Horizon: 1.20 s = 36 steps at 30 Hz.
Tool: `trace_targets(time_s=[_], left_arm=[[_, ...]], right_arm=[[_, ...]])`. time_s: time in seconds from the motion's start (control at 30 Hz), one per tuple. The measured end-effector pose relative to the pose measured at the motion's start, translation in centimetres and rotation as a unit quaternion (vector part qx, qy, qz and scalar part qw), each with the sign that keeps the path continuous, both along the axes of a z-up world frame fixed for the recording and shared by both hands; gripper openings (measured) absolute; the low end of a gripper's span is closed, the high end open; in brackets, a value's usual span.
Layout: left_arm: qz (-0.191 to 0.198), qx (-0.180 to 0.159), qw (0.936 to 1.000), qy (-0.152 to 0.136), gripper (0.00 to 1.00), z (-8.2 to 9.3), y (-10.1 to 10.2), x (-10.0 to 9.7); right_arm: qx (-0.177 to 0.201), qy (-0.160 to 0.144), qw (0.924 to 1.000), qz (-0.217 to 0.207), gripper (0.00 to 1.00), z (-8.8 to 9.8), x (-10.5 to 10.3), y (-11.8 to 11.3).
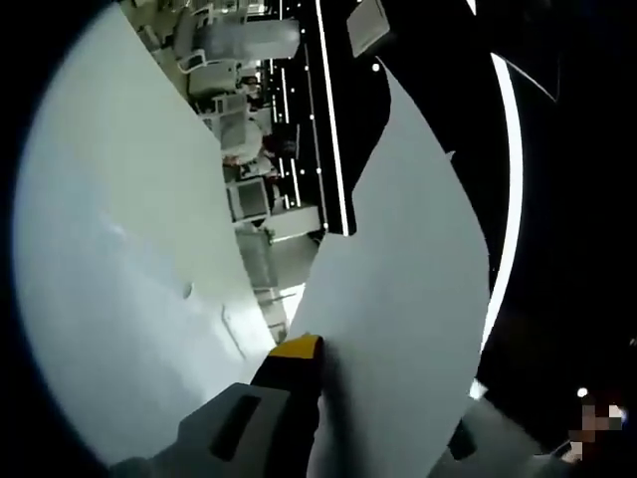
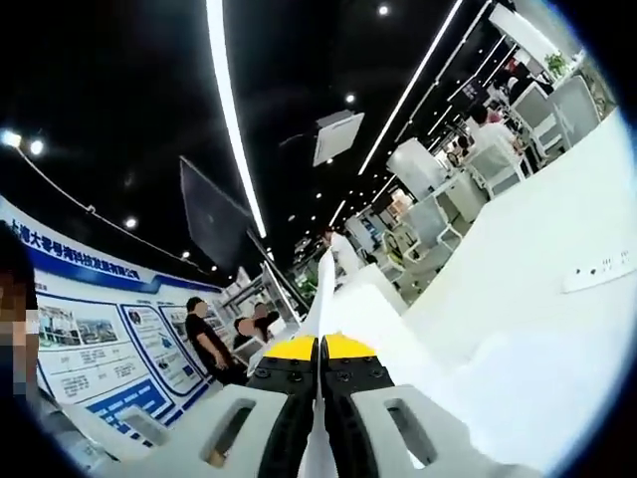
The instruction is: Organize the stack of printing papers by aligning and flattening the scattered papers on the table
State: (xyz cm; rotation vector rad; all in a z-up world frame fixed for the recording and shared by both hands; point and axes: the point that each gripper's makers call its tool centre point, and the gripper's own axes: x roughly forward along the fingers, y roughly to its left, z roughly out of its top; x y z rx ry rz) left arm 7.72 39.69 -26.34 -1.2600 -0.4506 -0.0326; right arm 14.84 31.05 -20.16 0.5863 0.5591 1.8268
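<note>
So the paper (image 1: 403, 299) is up off the surface, pinched at both ends. In the left gripper view it's a big pale sheet running from the bottom middle up toward the top, bowed a bit so its far edge curves against the dark ceiling. The left tool (image 1: 299, 351) has its yellow-tipped jaws clamped on the sheet's near edge, with the paper coming out on the right side of the jaw you can see. In the right gripper view you get the same paper (image 2: 322, 289) edge-on, just a thin white sliver rising from between the jaws, and the right tool (image 2: 319, 347) is pressed closed on it, yellow tips basically touching with only the sheet between them. The white surface (image 1: 109, 269) takes up the whole left side of the left gripper view, tilted hard because the camera is rolled, and in the right gripper view the surface (image 2: 518, 309) sweeps across the right with a white power strip (image 2: 599, 271) lying on it. Farther out there are ceiling light strips (image 2: 231, 110), white chairs and desks, a blue and white poster wall (image 2: 109, 329) and a couple of people standing near it.
</note>
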Motion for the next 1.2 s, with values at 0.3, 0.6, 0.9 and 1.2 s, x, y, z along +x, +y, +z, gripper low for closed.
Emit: trace_targets(time_s=[0.3,0.6,0.9,1.2], left_arm=[[0.010,0.009,0.9998,-0.014,0.19,0.8,0.3,-0.4],[0.016,0.011,0.9998,-0.009,0.19,0.5,0.4,-0.3],[0.035,0.011,0.9993,-0.011,0.19,0.7,1.0,-0.4],[0.038,0.022,0.9990,-0.012,0.19,1.0,1.0,-0.5]], right_arm=[[-0.004,0.014,0.9999,0.008,0.00,-0.5,-0.7,0.8],[-0.006,0.020,0.9997,0.012,0.00,-0.7,-1.3,1.2],[-0.005,0.031,0.9994,0.014,0.00,-0.7,-1.8,1.4],[-0.012,0.036,0.9991,0.018,0.00,-1.3,-2.5,1.8]])
